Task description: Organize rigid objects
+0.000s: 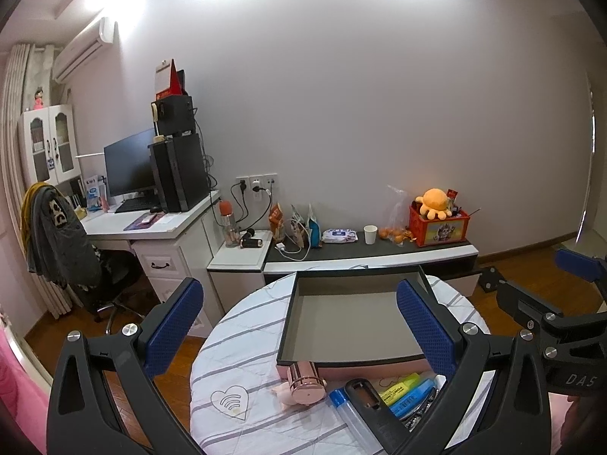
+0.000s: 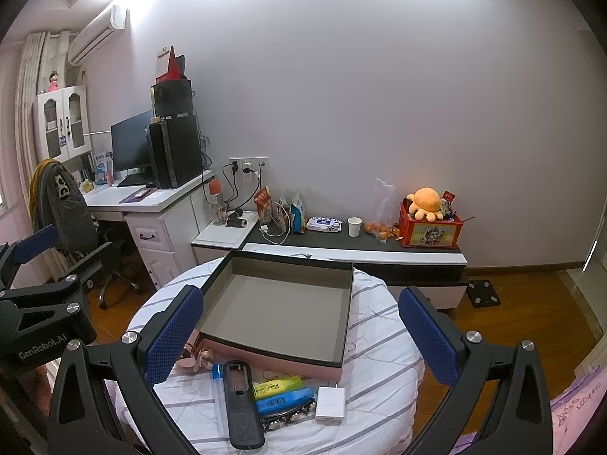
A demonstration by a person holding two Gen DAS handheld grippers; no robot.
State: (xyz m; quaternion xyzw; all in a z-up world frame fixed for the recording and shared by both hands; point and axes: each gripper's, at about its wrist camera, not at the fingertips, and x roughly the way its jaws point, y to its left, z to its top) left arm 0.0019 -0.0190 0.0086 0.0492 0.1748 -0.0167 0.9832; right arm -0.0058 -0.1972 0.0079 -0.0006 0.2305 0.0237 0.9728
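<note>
A home bedroom-study — computer desk, plush toy.

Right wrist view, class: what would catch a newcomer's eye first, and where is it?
The big empty box sits open mid-table on the striped cloth. In front of it lie a black remote, yellow highlighter, blue highlighter and white charger. An orange plush octopus tops the red crate behind.

Both wrist cameras are looking forward and a little downward along their own fingers, from close above the near edge of the round table. The left view is standing left of the right one. Both are sharing the tray, the low shelf and the wall.
</note>
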